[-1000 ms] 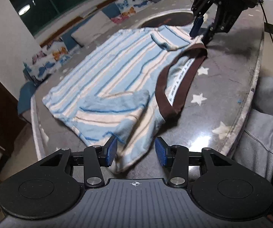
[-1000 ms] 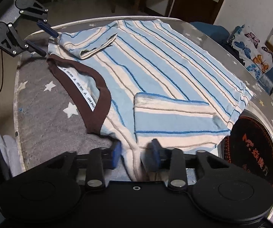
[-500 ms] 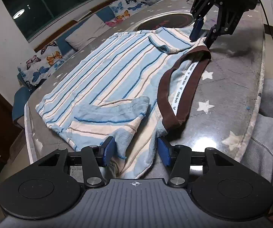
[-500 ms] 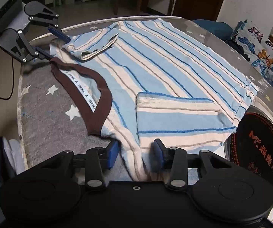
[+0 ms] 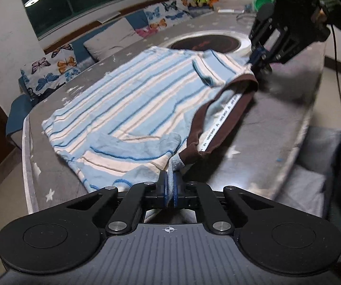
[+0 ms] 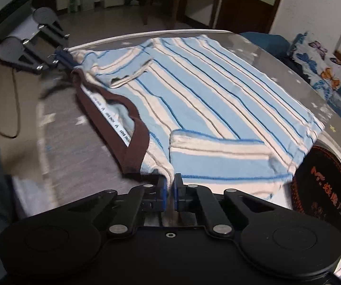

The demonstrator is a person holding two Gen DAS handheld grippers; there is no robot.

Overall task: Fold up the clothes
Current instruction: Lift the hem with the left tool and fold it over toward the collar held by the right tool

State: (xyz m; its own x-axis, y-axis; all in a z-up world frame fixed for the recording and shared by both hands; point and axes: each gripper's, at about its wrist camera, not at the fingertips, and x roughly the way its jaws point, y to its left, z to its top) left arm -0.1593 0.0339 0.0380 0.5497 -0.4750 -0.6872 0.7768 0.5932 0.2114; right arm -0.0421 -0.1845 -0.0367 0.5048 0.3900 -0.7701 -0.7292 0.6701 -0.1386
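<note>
Blue-and-cream striped shirt [image 5: 132, 99], brown collar, sleeves folded inward, flat on table

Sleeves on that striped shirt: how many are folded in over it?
2. One folded sleeve lies on the shirt near the left gripper, the other folded sleeve near the right gripper. Both grippers pinch the shirt's shoulder corners by the brown collar.
</note>
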